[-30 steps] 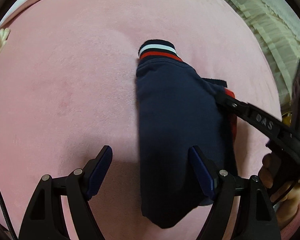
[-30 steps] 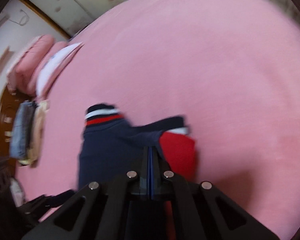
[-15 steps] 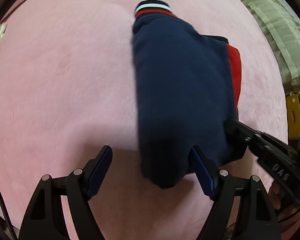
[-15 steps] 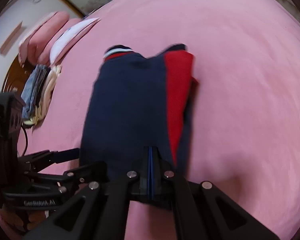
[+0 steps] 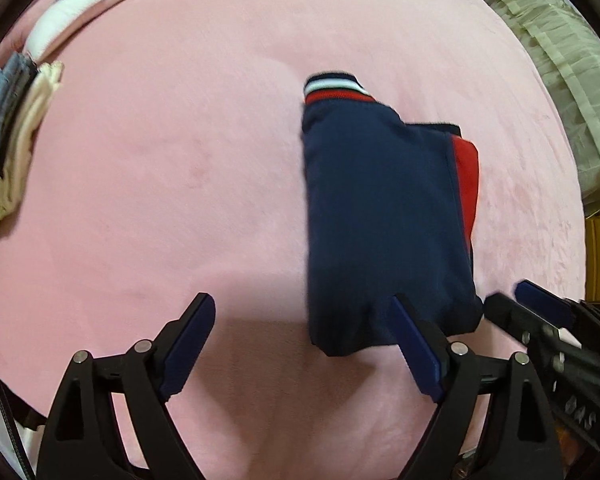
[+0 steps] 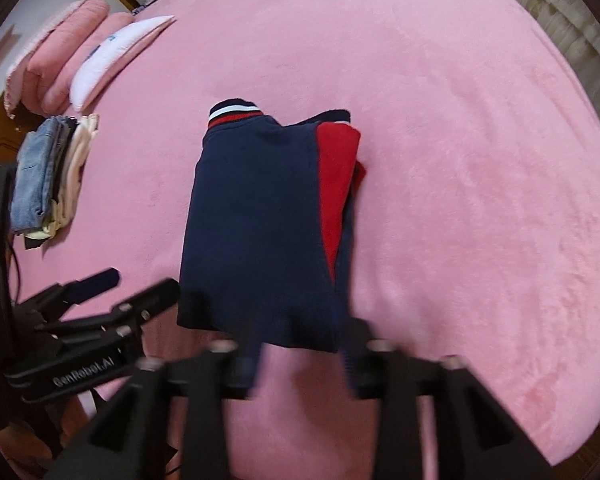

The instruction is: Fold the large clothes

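One folded navy garment (image 6: 260, 220) lies at the centre of the pink bed cover (image 6: 480, 160); one red panel shows along its 3 o'clock edge and one striped cuff at its 12 o'clock end. Two grippers are counted: the left gripper (image 5: 300, 344) and the right gripper (image 6: 300, 364), each with two fingers. One stack of folded clothes (image 6: 48, 176) sits at 9 o'clock; its item count cannot be told. At 10 o'clock lie two pink pillows (image 6: 64, 56) and one white pillow (image 6: 112, 56).
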A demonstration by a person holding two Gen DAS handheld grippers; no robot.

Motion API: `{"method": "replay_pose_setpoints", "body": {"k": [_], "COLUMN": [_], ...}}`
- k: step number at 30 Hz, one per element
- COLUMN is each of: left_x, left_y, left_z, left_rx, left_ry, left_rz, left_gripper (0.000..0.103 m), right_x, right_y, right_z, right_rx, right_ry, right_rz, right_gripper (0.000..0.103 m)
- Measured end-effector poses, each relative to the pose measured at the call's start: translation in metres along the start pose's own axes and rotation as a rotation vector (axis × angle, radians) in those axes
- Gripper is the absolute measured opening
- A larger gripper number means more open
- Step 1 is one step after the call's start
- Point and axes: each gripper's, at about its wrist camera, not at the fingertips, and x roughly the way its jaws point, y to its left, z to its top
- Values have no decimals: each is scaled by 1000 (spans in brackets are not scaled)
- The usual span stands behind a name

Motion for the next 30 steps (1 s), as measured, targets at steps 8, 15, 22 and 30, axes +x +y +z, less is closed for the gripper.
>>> {"method": "replay_pose_setpoints", "body": {"k": [8,15,22,30], "left_x": [-22,-21,-19,-18], "left_y": [14,7,0,-3], "left_z": [10,10,14,18], "left_rx": [15,34,49,41], "left_ry": [-4,-14,-13,-7], "left_rz": [39,54,68,79], "left_gripper": [89,89,89,89], "right_x": [-12,-10,-9,-6], "right_y": [10,13,8,2], "right_z": [13,19,21,26], "right_rx": [31,18,21,16], "right_ry": [19,19,32,47], "right_rz": [-65,-71,-83,-92], "right_gripper": [57,57,57,58]}}
